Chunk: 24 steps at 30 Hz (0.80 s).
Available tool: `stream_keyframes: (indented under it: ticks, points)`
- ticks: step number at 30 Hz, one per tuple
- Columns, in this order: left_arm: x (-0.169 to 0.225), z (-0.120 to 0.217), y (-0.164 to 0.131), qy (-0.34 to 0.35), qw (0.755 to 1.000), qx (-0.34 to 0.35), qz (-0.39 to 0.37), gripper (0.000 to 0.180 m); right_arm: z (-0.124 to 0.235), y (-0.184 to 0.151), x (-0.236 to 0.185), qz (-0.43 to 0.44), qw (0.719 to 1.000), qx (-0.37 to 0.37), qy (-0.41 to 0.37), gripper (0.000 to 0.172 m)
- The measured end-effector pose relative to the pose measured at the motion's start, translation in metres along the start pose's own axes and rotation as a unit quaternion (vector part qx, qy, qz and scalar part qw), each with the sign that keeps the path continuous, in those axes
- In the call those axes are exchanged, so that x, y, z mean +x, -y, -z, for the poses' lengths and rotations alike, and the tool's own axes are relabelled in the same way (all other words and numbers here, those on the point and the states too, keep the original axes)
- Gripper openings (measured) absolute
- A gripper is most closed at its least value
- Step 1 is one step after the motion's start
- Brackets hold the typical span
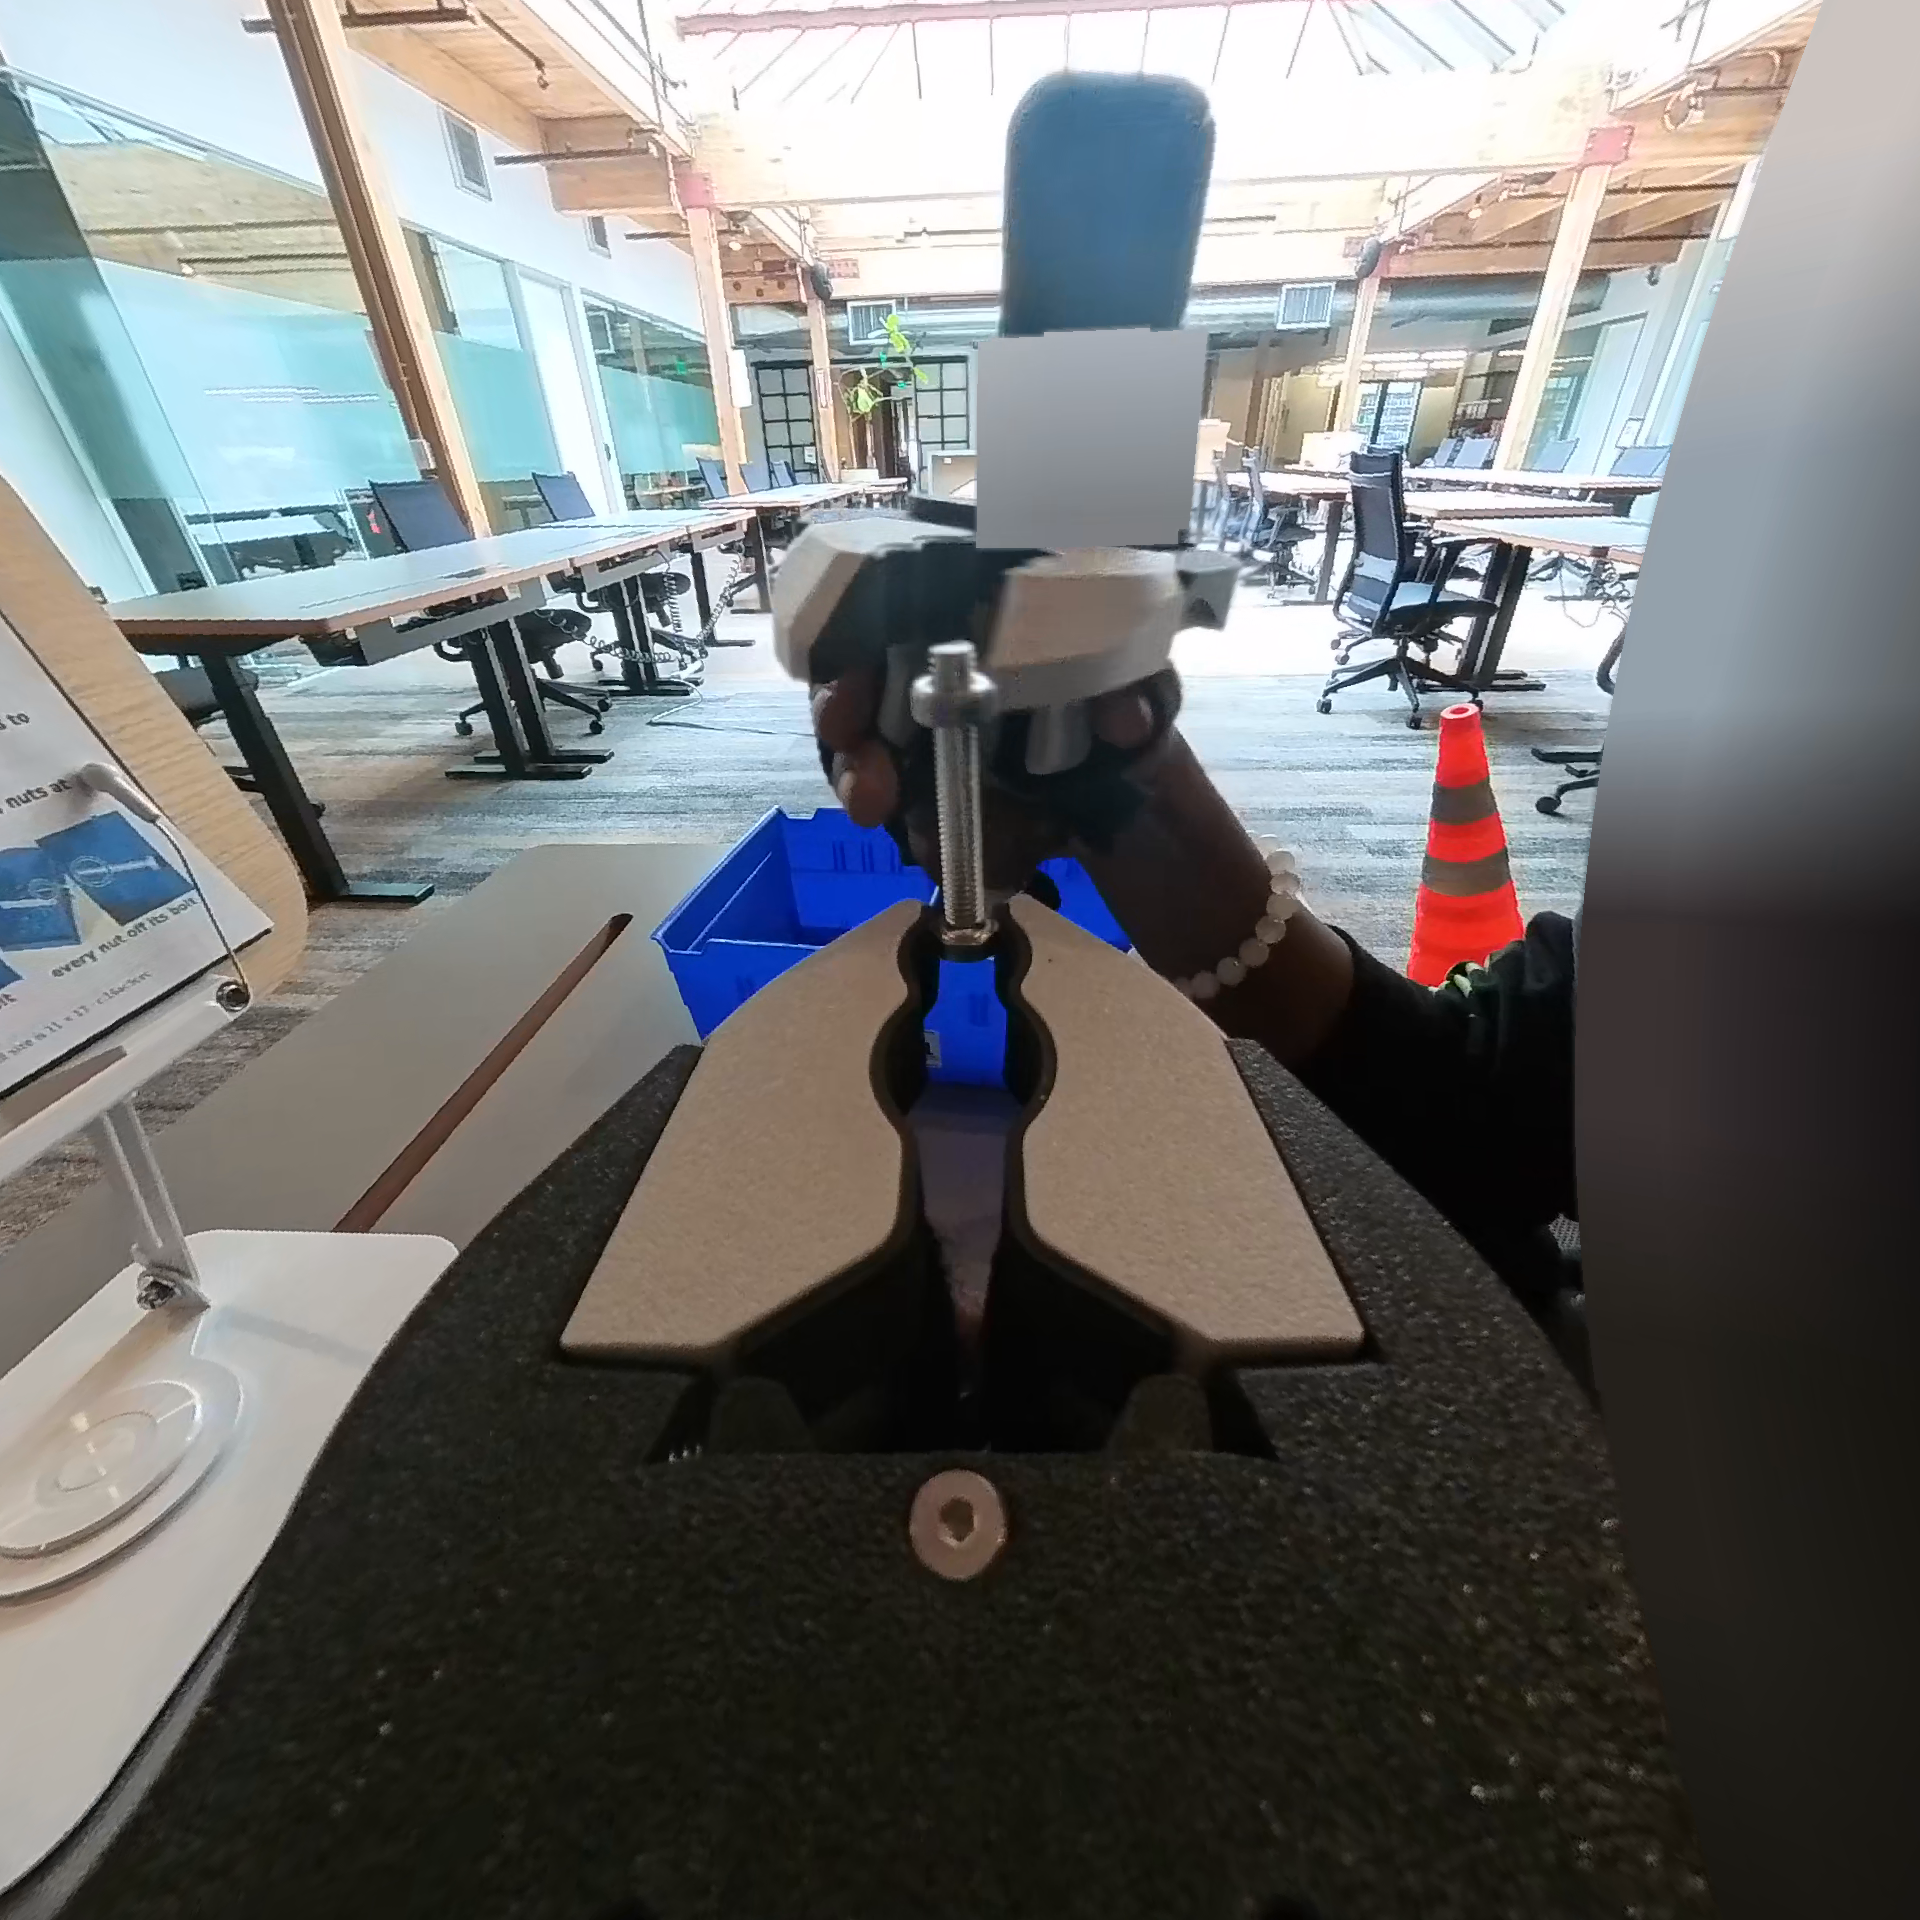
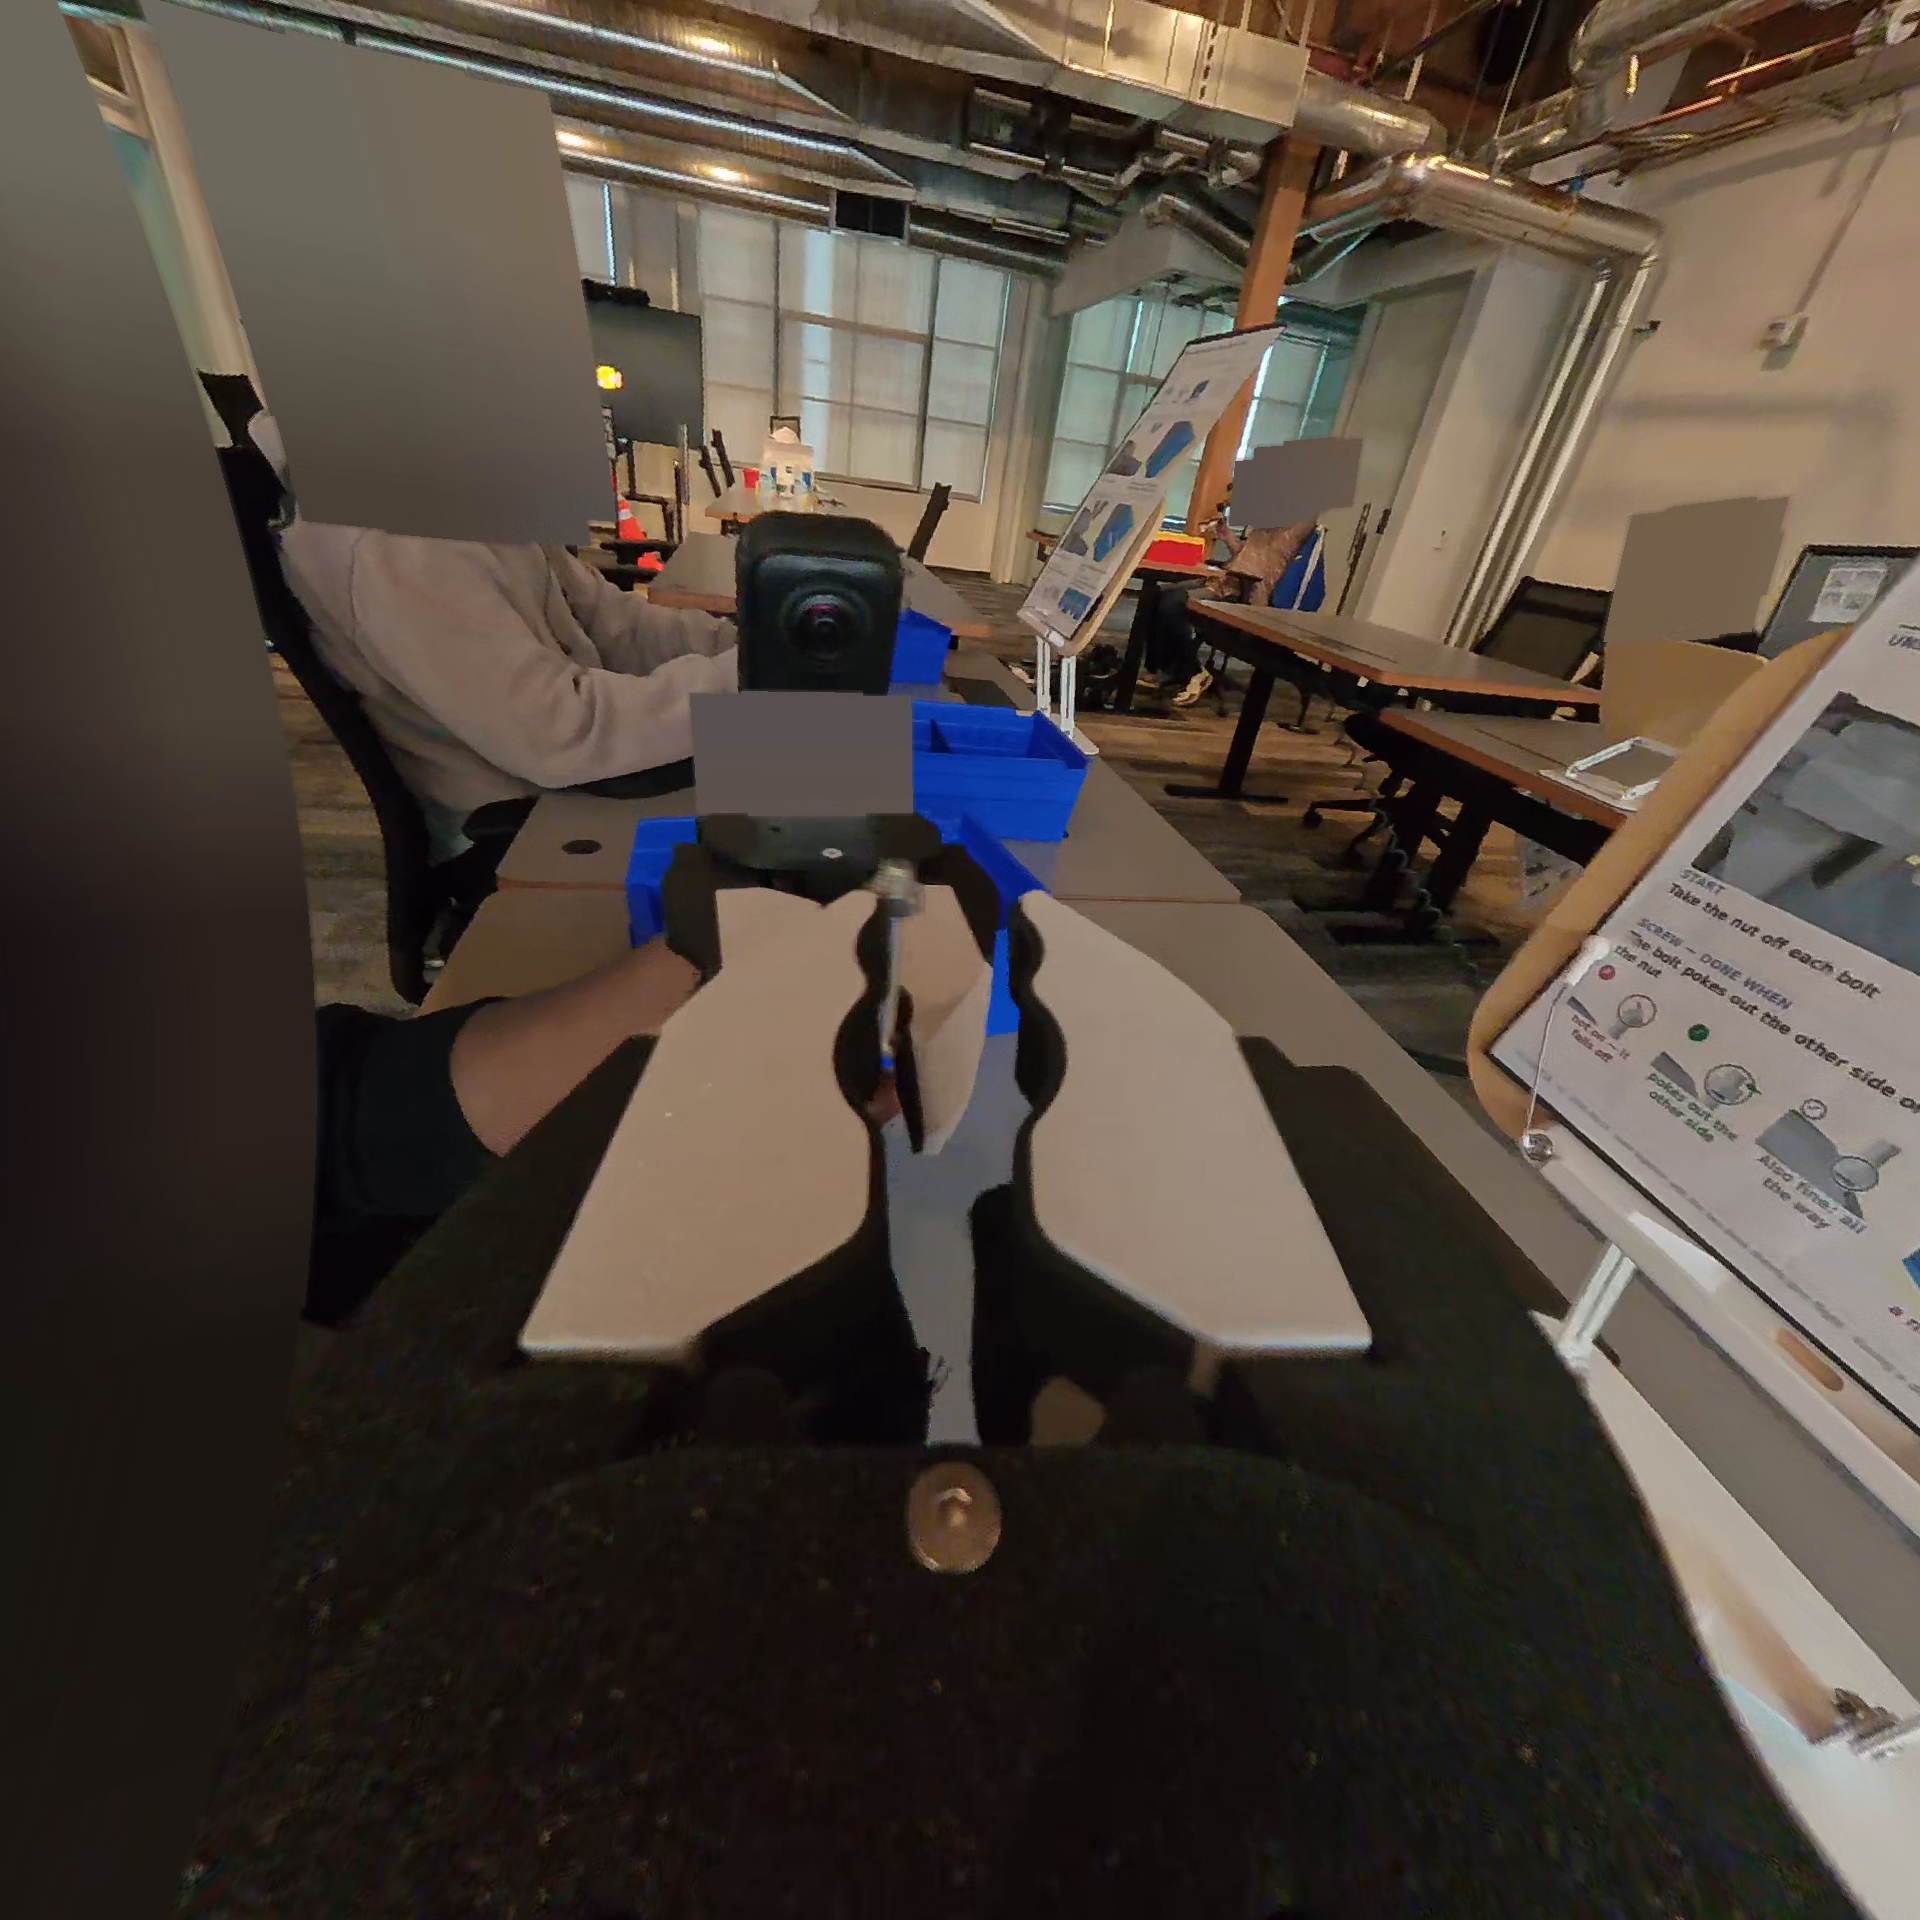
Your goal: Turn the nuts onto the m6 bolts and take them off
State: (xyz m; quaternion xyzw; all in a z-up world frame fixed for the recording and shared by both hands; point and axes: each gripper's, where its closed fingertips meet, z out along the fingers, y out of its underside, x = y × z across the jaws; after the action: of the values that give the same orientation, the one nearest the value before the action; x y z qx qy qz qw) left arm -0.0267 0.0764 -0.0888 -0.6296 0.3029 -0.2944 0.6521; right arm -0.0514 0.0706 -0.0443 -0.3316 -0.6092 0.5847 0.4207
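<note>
In the left wrist view, my left tongs (image 1: 964, 914) are almost closed, with their tips clamped on the head end of the bolt (image 1: 958, 810). The bolt stands straight up from the tips. The head sits in the dark notch between the pads, so I can barely see it. The nut (image 1: 954, 698) sits high on the thread, and a short stub of bolt shows above it.

Just behind the nut are the right tongs (image 1: 961, 623), facing me and out of focus. From here I cannot tell whether their fingers touch the nut. The hand (image 1: 862, 748) holding them is partly hidden behind the bolt. A blue bin (image 1: 790, 914) on the table (image 1: 416, 1018) is largely covered by my own fingers. An instruction card (image 1: 83, 883) is cut off at the left edge, and an orange cone (image 1: 1465, 862) stands far right on the floor.

In the right wrist view, the right tongs (image 2: 935, 914) stand well open. The bolt (image 2: 888, 987) runs up between them to the nut (image 2: 896, 888), which is level with the fingertips. Clear space shows on the right side, and neither pad presses on the nut. The bolt's lower end disappears among the overlapping grey fingers of both tongs. The left tongs' body is mostly hidden behind mine, and only its camera (image 2: 819, 613) rises clear. Farther off stands another blue bin (image 2: 997, 769), and a seated person (image 2: 468, 665) is at far left.
</note>
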Motion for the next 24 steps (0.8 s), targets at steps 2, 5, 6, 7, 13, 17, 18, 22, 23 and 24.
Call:
stream_keyframes:
  ticks: [2, 5, 6, 7, 13, 17, 18, 22, 23, 24]
  points:
    - [0.0, 0.001, 0.001, -0.001, 1.0, 0.002, 0.001, 0.009, 0.005, 0.002, 0.007, -0.003, 1.0, 0.008, -0.015, 0.016]
    - [-0.001, 0.001, 0.0, -0.001, 1.0, 0.001, 0.002, 0.009, 0.003, 0.004, 0.001, -0.001, 1.0, 0.011, -0.003, 0.023]
    - [0.0, 0.0, 0.0, -0.001, 1.0, 0.0, 0.002, 0.009, 0.0, 0.003, -0.002, 0.001, 1.0, 0.008, 0.002, 0.026]
    - [0.0, 0.0, -0.001, -0.001, 1.0, -0.001, 0.001, 0.009, -0.003, 0.002, -0.004, 0.004, 1.0, 0.003, 0.003, 0.028]
    - [0.001, 0.001, 0.001, -0.002, 1.0, 0.002, 0.0, 0.009, 0.004, 0.002, 0.005, -0.004, 1.0, 0.006, -0.014, 0.019]
    - [0.0, 0.001, 0.001, -0.001, 1.0, 0.002, 0.001, 0.009, 0.003, 0.006, 0.001, -0.003, 1.0, 0.016, -0.005, 0.024]
    - [0.0, 0.0, 0.0, -0.002, 1.0, 0.001, 0.001, 0.009, 0.0, 0.005, -0.002, 0.0, 1.0, 0.012, 0.0, 0.026]
    - [0.001, -0.001, -0.001, -0.005, 1.0, -0.001, 0.0, 0.009, -0.005, -0.002, -0.003, 0.008, 1.0, -0.01, -0.003, 0.028]
    - [0.001, -0.001, 0.0, -0.004, 1.0, 0.0, 0.0, 0.009, -0.003, -0.002, -0.001, 0.004, 1.0, -0.008, -0.001, 0.027]
    - [0.001, 0.0, 0.0, -0.003, 1.0, 0.001, 0.001, 0.009, 0.0, -0.001, 0.001, 0.0, 1.0, -0.005, -0.001, 0.023]
